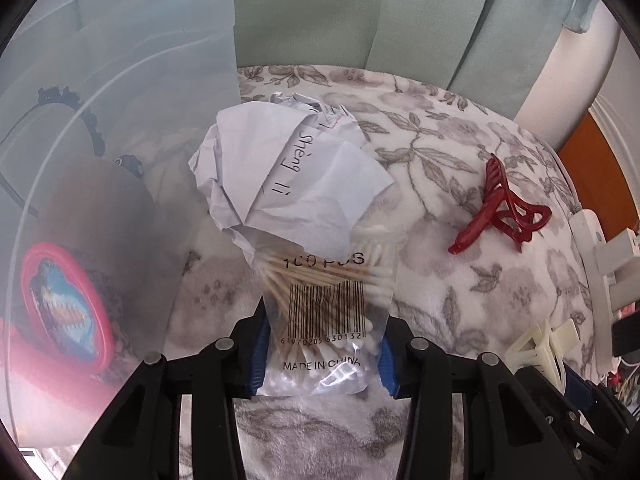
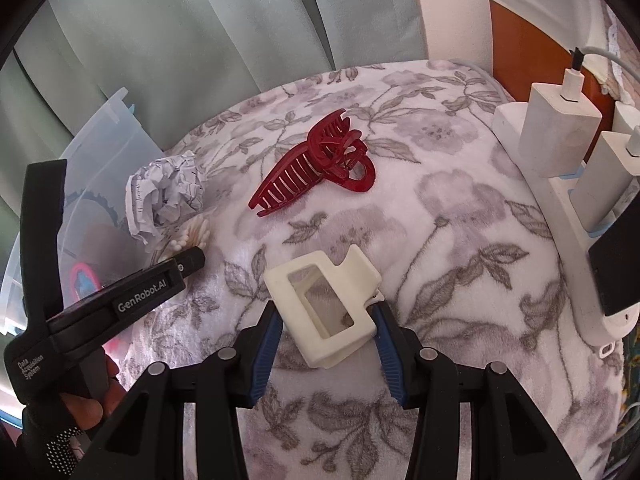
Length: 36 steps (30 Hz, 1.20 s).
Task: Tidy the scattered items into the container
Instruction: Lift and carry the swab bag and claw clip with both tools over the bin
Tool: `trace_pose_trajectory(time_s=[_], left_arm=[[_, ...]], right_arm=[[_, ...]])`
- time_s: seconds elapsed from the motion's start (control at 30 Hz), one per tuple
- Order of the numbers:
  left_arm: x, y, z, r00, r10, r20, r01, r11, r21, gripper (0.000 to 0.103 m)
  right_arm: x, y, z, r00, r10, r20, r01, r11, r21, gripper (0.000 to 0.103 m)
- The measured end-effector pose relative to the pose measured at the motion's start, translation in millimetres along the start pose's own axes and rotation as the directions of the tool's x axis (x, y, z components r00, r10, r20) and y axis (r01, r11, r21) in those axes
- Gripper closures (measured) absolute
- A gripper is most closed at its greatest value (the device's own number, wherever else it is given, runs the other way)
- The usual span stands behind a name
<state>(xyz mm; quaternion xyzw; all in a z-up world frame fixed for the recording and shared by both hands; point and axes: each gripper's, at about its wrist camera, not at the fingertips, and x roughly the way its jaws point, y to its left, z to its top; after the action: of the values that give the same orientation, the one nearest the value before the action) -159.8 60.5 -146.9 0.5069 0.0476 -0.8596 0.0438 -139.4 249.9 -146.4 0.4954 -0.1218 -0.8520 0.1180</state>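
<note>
Left tool point(image 1: 320, 356) is closed on a clear bag of cotton swabs point(image 1: 324, 320), blue pads pressing both sides of the bag near its lower end; barcode and "MADE IN CHINA" print face the left wrist camera. Bag's far end lies against a crumpled paper ball point(image 1: 288, 172) with handwriting on it. Right tool point(image 2: 326, 340) grips a cream hair claw clip point(image 2: 324, 304), pads touching its two sides, clip tilted with its rectangular opening facing up. Everything sits on a floral blanket point(image 2: 460, 240), grey flowers on white; surface underneath cannot be told. Dark red hair claw clip point(image 2: 316, 168) lies loose on the blanket, apart from both tools, beyond the cream one. Translucent plastic container point(image 1: 120, 80) fills the left side of the left wrist view; only there can its contents be read: a round pink-rimmed item point(image 1: 64, 304) with a blue picture, a black headband point(image 1: 72, 100) with small bumps. Right wrist view shows only the container's corner behind the paper ball, but it alone shows the left tool from outside, its black body with white lettering, held by a gloved hand point(image 2: 80, 412), tip down at the swabs. It also alone clearly shows a white power strip point(image 2: 568, 240) with chargers plugged in at the blanket's right edge. Pale green curtain point(image 2: 200, 20) behind.
</note>
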Motion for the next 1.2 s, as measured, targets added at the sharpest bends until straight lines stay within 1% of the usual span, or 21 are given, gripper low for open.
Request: trace_pose_trajectory(time_s=[0.27,0.43,0.53,0.6,0.7,0.93,1.2], left_arm=[[-24,-9,-35,1.000,-0.021,-0.022,0.023,0.996,0.085,0.057],[-47,-16,-51,0.999,-0.034,-0.008,0.035,0.991,0.126,0.058],[-60,-15,-56,0.999,-0.054,0.008,0.052,0.989,0.136,0.058],[-68,-17,-59,0.998,-0.054,0.015,0.051,0.988,0.147,0.058],[-85,-18,-63,0.996,-0.075,0.043,0.067,0.985,0.160,0.058],[-119,-12,-67,0.988,-0.115,0.104,0.096,0.981,0.169,0.058],[-161,-1,-61,0.964,-0.160,0.211,0.126,0.978,0.165,0.058]], right_arm=[[-19,6,-16,1.000,0.001,0.015,-0.001,1.000,0.016,0.053],[-33,15,-27,1.000,0.004,0.026,-0.004,1.000,0.013,0.053],[-44,20,-34,0.999,-0.002,0.038,0.001,1.000,0.010,0.053],[-50,20,-37,0.999,-0.004,0.043,0.003,1.000,0.018,0.053],[-65,21,-39,0.998,-0.010,0.066,0.008,1.000,0.028,0.053],[-102,31,-41,0.988,-0.031,0.149,0.025,0.999,0.041,0.053],[-141,58,-40,0.967,-0.039,0.251,0.036,0.999,0.017,0.053]])
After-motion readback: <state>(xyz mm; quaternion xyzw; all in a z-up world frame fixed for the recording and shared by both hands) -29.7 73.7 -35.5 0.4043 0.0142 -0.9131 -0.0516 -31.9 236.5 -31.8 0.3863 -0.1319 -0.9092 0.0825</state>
